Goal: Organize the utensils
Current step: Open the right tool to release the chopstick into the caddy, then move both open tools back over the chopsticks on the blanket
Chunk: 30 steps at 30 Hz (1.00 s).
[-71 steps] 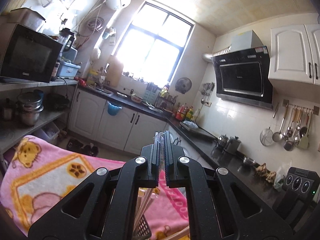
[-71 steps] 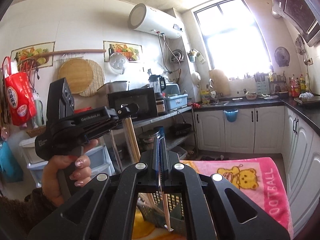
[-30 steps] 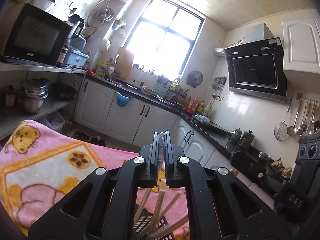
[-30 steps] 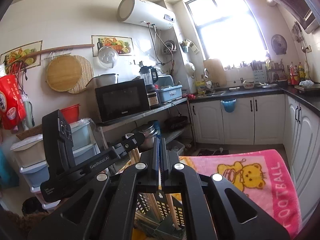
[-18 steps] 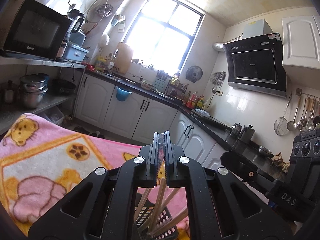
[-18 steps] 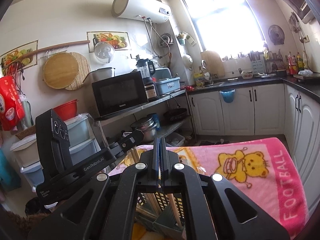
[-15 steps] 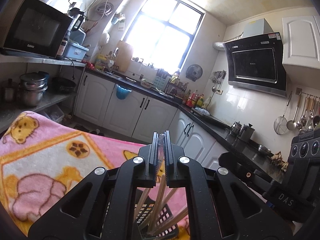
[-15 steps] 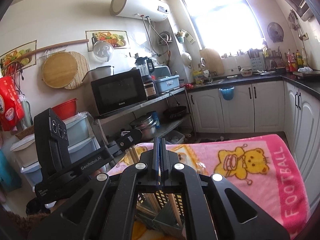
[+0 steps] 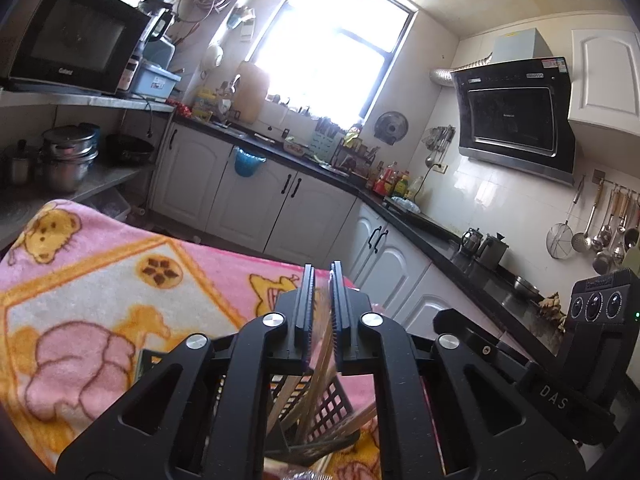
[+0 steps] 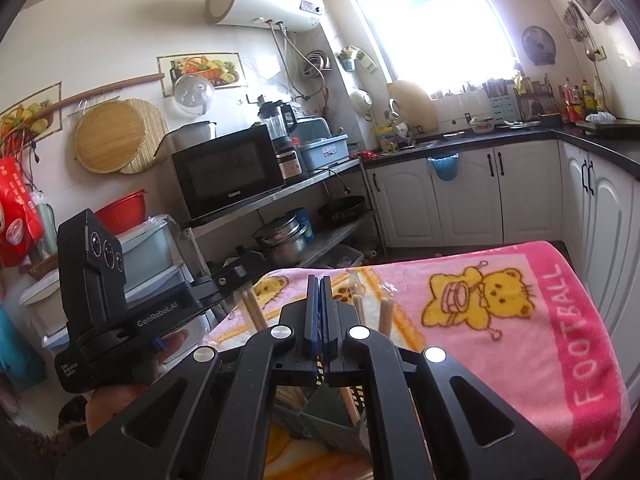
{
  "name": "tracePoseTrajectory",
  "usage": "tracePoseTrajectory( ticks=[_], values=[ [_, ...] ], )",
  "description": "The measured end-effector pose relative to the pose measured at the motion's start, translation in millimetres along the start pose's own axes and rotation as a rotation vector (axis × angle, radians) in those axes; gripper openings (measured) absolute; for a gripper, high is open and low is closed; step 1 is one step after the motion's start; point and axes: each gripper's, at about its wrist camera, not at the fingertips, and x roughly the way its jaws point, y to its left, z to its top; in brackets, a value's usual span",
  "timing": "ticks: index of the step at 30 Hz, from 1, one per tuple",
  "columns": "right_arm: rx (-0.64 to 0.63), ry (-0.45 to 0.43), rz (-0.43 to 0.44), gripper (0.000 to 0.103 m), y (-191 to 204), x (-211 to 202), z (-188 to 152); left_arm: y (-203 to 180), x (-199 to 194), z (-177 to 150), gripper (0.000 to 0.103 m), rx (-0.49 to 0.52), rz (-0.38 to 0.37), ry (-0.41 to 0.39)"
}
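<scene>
My left gripper is shut on a pair of wooden chopsticks whose lower ends hang into a black mesh utensil basket on the pink blanket. My right gripper has its jaws closed together just above the same basket; whether anything is between them cannot be seen. Several chopsticks stand upright in the basket. The left gripper also shows in the right wrist view, holding its chopsticks over the basket's left side.
A pink cartoon blanket covers the table; it also shows in the right wrist view. White cabinets and a black counter lie beyond. A metal shelf with a microwave and pots stands to the left.
Both grippers have come down closer to the basket. The left gripper's chopsticks have sunk into the basket.
</scene>
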Motion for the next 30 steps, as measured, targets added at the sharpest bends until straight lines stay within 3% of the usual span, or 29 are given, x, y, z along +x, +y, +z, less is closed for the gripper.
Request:
tracePoseTrajectory(
  ticks=[3,11,15,20,30],
  values=[
    [0.015,0.006,-0.009,0.002,-3.9,-2.5,-2.5,1.3,-3.3,-0.8,0.016,-0.004,0.002,0.011],
    [0.022,0.027,-0.028,0.003,-4.5,-8.8,-9.0,-0.1,-11.3,-4.9,0.027,0.002,0.025,0.041],
    [0.029,0.033,-0.040,0.025,-4.1,-13.6,-12.3,-1.5,-16.7,-6.6,0.032,0.003,0.026,0.050],
    [0.028,0.035,-0.056,0.026,-4.7,-22.7,-14.5,-3.9,-28.8,-7.3,0.038,-0.002,0.023,0.052],
    [0.001,0.044,-0.078,0.038,3.1,-41.1,-22.0,-9.5,-51.2,-14.8,0.055,-0.007,0.023,0.074]
  ],
)
